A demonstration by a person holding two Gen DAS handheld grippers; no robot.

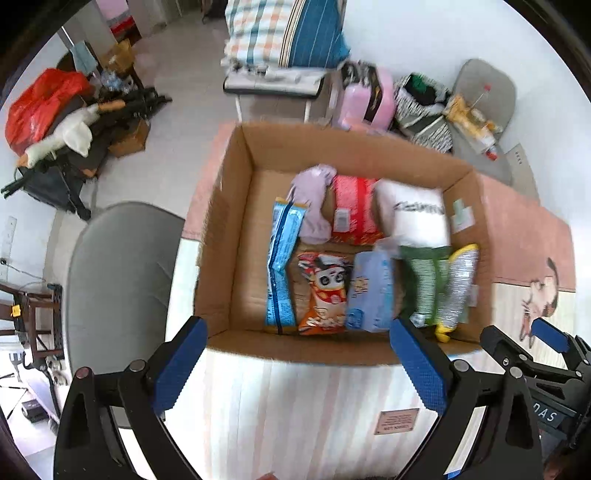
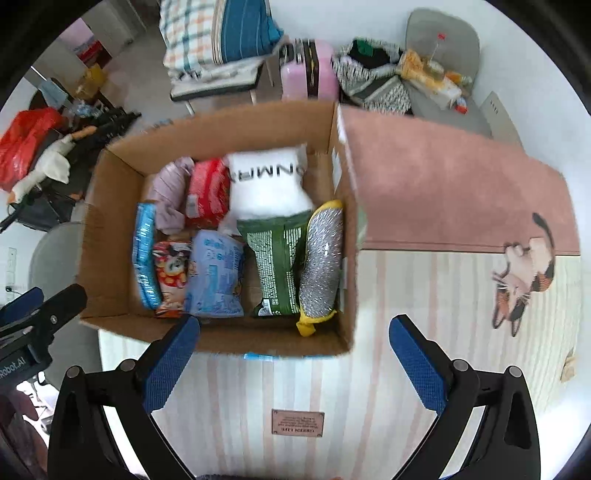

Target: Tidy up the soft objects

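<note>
An open cardboard box point(image 1: 229, 236) point(image 2: 110, 229) stands on the table and holds several soft items: a white pillow with lettering point(image 1: 413, 218) point(image 2: 269, 184), a red pack point(image 1: 354, 210) point(image 2: 207, 192), a lilac cloth point(image 1: 314, 203) point(image 2: 170, 195), a blue snack bag point(image 1: 280, 266) point(image 2: 146, 254), an orange cartoon bag point(image 1: 325, 291) point(image 2: 171, 273), a light blue pack point(image 1: 371, 291) point(image 2: 214, 273), a green bag point(image 1: 424, 284) point(image 2: 277, 269) and a silver-and-yellow scrubber point(image 1: 458, 291) point(image 2: 321, 262). My left gripper point(image 1: 295, 373) and right gripper point(image 2: 295, 362) are both open and empty, above the table in front of the box.
The table has a striped and pink cloth point(image 2: 443, 192) with a cat picture point(image 2: 524, 273). A grey chair point(image 1: 118, 280) stands left of the table. Further back are a pink suitcase point(image 2: 310, 70), folded bedding point(image 1: 284, 33) and a cluttered chair point(image 2: 439, 74).
</note>
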